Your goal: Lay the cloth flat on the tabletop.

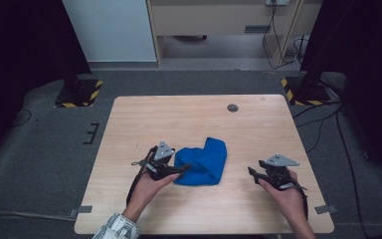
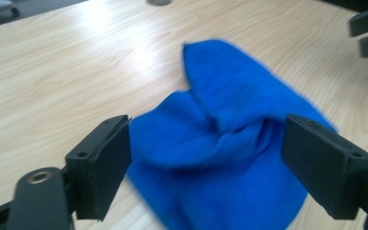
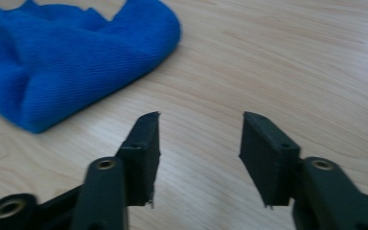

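A crumpled blue cloth [image 1: 203, 162] lies folded on the wooden table [image 1: 179, 114], a little front of centre. My left gripper [image 1: 183, 170] is at the cloth's left edge, held by a hand in a striped sleeve. In the left gripper view its jaws stand wide apart [image 2: 206, 124], with the cloth [image 2: 225, 139] lying between and beyond them and no pad pressing on it. My right gripper [image 1: 252, 173] hovers to the right of the cloth, apart from it. Its jaws [image 3: 201, 120] are open over bare wood, with the cloth [image 3: 76, 62] off to the upper left.
A small round grey cap [image 1: 233, 107] sits in the tabletop near the far edge. Two black stands on yellow-and-black striped bases [image 1: 79, 93] [image 1: 303, 89] flank the table's far corners. Cables run along the floor at the right.
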Tool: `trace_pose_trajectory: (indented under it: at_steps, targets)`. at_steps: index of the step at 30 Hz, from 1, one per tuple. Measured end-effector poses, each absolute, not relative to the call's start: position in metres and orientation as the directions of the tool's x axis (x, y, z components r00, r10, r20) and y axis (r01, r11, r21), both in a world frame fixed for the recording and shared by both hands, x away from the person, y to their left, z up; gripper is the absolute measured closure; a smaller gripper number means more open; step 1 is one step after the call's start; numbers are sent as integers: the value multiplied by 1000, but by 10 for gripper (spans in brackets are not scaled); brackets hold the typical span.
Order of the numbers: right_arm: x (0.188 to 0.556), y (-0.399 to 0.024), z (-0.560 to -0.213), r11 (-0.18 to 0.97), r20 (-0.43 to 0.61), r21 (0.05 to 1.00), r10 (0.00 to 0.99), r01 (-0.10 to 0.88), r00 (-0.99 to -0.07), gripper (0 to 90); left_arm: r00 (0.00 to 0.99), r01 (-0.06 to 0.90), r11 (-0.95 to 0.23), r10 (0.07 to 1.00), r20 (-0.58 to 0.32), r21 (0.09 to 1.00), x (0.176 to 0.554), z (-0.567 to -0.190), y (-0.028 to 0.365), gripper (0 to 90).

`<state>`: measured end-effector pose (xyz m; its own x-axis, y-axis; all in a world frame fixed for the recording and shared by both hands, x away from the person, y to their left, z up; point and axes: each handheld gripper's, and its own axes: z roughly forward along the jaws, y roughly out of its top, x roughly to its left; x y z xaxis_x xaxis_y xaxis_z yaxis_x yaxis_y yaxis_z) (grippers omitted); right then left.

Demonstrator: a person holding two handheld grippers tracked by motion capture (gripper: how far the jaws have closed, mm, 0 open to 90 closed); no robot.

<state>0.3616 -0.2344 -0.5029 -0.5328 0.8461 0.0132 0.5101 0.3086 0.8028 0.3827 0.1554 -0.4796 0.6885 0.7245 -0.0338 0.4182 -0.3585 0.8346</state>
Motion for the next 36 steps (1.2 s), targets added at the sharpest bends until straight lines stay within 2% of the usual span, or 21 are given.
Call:
trace_pose_trajectory:
  at_steps: [1, 3, 6, 12, 15, 22, 27, 32, 33, 34, 36]
  targets:
    - [362, -234, -503, 309, 13, 803, 846, 510, -533, 517, 688, 418, -358, 724, -34, 835, 383, -480, 155, 184]
    - [359, -228, -501, 328, 5, 803, 831, 498, -556, 576, 679, 421, -365, 734, -21, 830, 378, -480, 165, 197]
    - [360, -218, -498, 341, 22, 804, 802, 487, -597, 662, 662, 436, -372, 749, -12, 819, 375, -484, 177, 265]
    - [364, -194, -495, 360, 31, 800, 774, 479, -633, 692, 659, 452, -381, 752, -14, 806, 376, -490, 177, 336]
    - [367, -175, -493, 379, 29, 799, 751, 466, -660, 653, 668, 444, -406, 744, 7, 799, 375, -493, 173, 345]
    - [379, -135, -482, 411, 18, 800, 712, 438, -702, 470, 683, 458, -434, 731, 6, 776, 377, -503, 162, 338]
    - [386, -113, -478, 428, 2, 801, 698, 419, -716, 448, 694, 461, -458, 720, 13, 760, 379, -508, 159, 352]
    - [392, -95, -483, 455, -4, 786, 681, 419, -732, 451, 706, 473, -466, 708, -5, 747, 379, -512, 157, 435]
    - [394, -89, -488, 477, -23, 775, 678, 415, -734, 487, 713, 474, -471, 701, -10, 744, 379, -513, 156, 444]
    - [394, -89, -488, 477, -23, 775, 678, 415, -734, 487, 713, 474, -471, 701, -10, 744, 379, -513, 156, 453]
    - [397, -85, -493, 505, -38, 755, 671, 419, -740, 658, 716, 477, -478, 698, -11, 738, 379, -514, 155, 479]
